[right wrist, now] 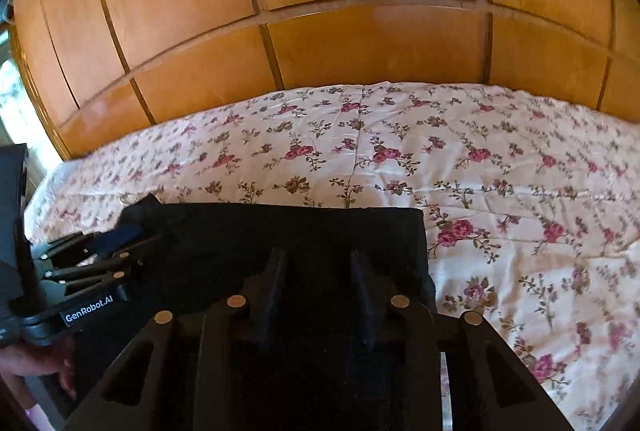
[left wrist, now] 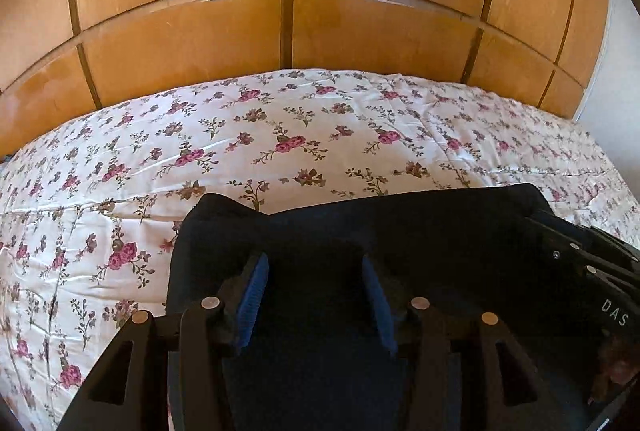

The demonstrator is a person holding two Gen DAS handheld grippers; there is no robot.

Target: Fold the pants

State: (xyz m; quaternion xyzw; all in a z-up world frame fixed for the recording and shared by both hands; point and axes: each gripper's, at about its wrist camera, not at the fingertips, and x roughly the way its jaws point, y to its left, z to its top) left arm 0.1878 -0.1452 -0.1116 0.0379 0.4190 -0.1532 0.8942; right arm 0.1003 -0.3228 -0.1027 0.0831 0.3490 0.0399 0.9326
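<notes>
Lying on the bed (left wrist: 320, 135) with its flowered cover, the dark pants (left wrist: 400, 231) sit at the near edge, folded into a flat block with a straight far edge; in the right wrist view the pants (right wrist: 280, 231) fill the 6 o'clock part of the picture. Behind the bed stands a wooden wardrobe (left wrist: 280, 11), at 12 o'clock.

Left tongs (left wrist: 316, 283) hang over the pants with the two blue pads (left wrist: 252, 295) standing well apart, about half open; dark cloth lies under and between them, but whether the pads press on it cannot be told. Right tongs (right wrist: 316, 271) are narrower, only partly open, over the same cloth; again a grip cannot be told. In the right wrist view the left tongs (right wrist: 120, 243) show at 9 o'clock, resting at the left corner of the pants, with a hand (right wrist: 60, 363) below.
</notes>
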